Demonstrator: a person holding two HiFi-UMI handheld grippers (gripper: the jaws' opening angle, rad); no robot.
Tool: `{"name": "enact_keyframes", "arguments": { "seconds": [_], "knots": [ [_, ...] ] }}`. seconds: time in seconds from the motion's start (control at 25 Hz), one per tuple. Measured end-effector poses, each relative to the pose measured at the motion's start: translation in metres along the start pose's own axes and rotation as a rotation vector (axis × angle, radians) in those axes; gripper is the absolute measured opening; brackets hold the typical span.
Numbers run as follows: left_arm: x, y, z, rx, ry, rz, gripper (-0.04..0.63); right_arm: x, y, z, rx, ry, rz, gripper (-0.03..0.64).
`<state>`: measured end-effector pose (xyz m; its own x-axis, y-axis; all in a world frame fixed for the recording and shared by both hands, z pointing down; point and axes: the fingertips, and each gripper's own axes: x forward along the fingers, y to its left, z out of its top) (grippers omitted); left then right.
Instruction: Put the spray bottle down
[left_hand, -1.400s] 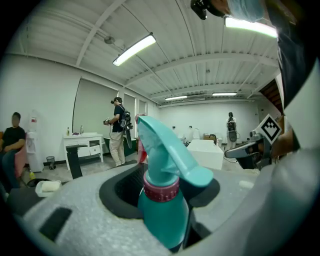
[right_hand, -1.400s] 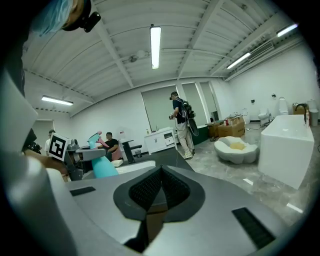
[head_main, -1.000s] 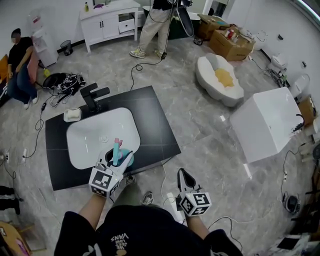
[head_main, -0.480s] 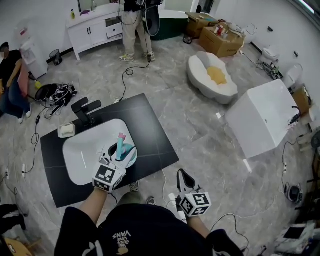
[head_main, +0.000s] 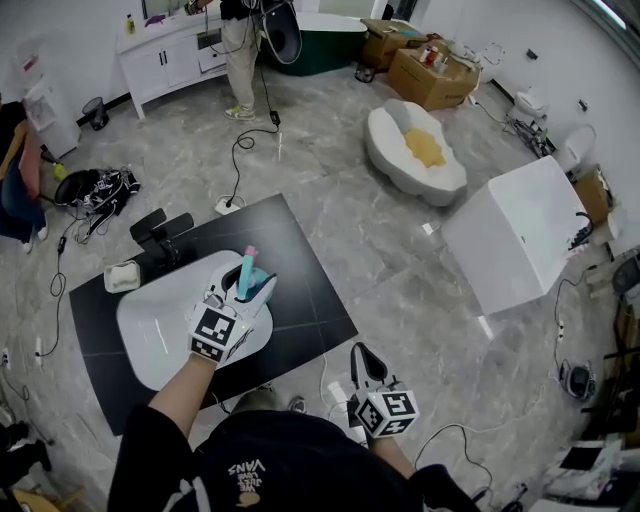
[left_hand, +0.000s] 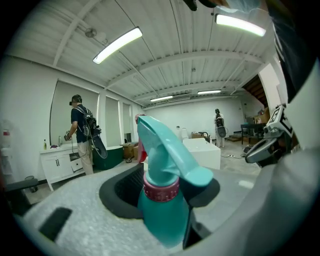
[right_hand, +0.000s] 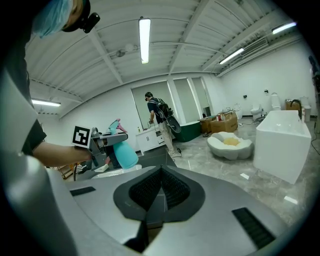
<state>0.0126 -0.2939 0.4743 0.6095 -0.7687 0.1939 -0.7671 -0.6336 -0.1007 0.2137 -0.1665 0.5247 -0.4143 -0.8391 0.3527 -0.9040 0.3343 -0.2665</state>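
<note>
A teal spray bottle (head_main: 247, 274) with a pink nozzle tip stands upright in my left gripper (head_main: 251, 291), which is shut on its body. It hangs over the right rim of the white basin (head_main: 150, 335). In the left gripper view the bottle's teal trigger head and pink collar (left_hand: 161, 189) fill the middle between the black pads. My right gripper (head_main: 362, 356) is low beside my body over the floor, shut and empty. From the right gripper view, the bottle (right_hand: 123, 152) and the left gripper (right_hand: 107, 141) show at the left.
The basin is set in a black countertop (head_main: 310, 290) with a black faucet (head_main: 160, 230) and a soap dish (head_main: 122, 276) at its far left. A white tub (head_main: 515, 235), a shell-shaped basin (head_main: 415, 150), floor cables and a person at a white cabinet (head_main: 165, 50) lie beyond.
My left gripper has carried the spray bottle from over the middle of the basin toward its right rim. The right gripper has shifted slightly and stays shut.
</note>
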Motion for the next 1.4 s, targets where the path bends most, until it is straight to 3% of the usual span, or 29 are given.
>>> {"name": "enact_keyframes", "arguments": {
  "seconds": [0.24, 0.8, 1.4],
  "knots": [
    [0.036, 0.023, -0.012, 0.031, 0.011, -0.022, 0.207, 0.011, -0.005, 0.004, -0.001, 0.014, -0.037, 0.005],
    [0.107, 0.078, -0.03, 0.025, 0.019, -0.018, 0.207, 0.025, -0.015, 0.01, 0.013, 0.037, -0.109, 0.005],
    [0.144, 0.117, -0.068, -0.08, 0.048, 0.05, 0.207, 0.032, -0.016, 0.008, 0.006, 0.076, -0.161, 0.005]
  ]
}}
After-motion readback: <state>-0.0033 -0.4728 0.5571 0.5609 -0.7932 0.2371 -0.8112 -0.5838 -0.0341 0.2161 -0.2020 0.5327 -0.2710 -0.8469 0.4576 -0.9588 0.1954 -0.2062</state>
